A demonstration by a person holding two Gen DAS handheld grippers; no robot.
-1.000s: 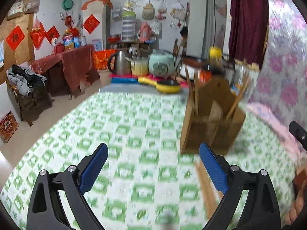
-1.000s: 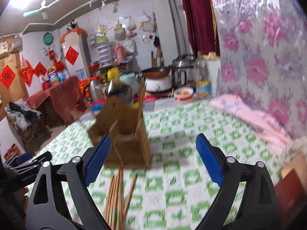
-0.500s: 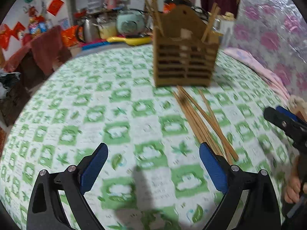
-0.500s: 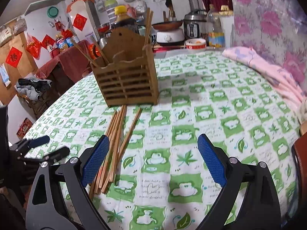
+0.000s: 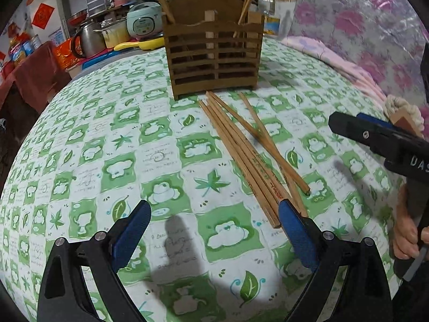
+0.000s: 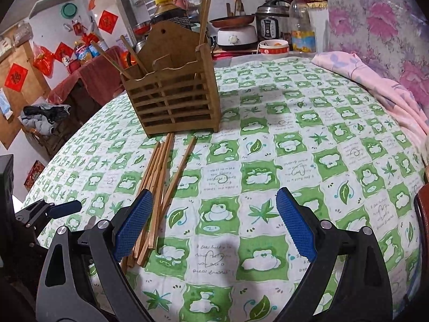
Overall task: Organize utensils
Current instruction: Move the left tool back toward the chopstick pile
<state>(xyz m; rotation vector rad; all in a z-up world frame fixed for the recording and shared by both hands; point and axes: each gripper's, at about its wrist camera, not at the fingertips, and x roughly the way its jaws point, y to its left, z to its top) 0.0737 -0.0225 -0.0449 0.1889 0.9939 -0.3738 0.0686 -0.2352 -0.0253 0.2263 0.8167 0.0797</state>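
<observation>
Several wooden chopsticks (image 5: 249, 155) lie loose on the green-and-white tablecloth (image 5: 161, 158), in front of a slatted wooden utensil holder (image 5: 214, 61) that has a few chopsticks standing in it. My left gripper (image 5: 214, 228) is open and empty, low over the cloth, its right finger beside the chopsticks' near ends. My right gripper (image 6: 214, 222) is open and empty, with the chopsticks (image 6: 158, 185) by its left finger and the holder (image 6: 174, 104) beyond. The right gripper also shows at the right edge of the left wrist view (image 5: 375, 136).
A pink cloth (image 6: 375, 80) lies at the table's right side. Behind the table stand a dark bottle (image 6: 169, 10), a rice cooker (image 6: 270, 24), a bowl (image 6: 273, 48) and a kettle (image 5: 88, 40). A chair with clothes (image 6: 43, 123) stands at the left.
Both grippers have tilted down and come lower and closer to the table. The chopsticks and holder now show larger and nearer. Both grippers stay open.
</observation>
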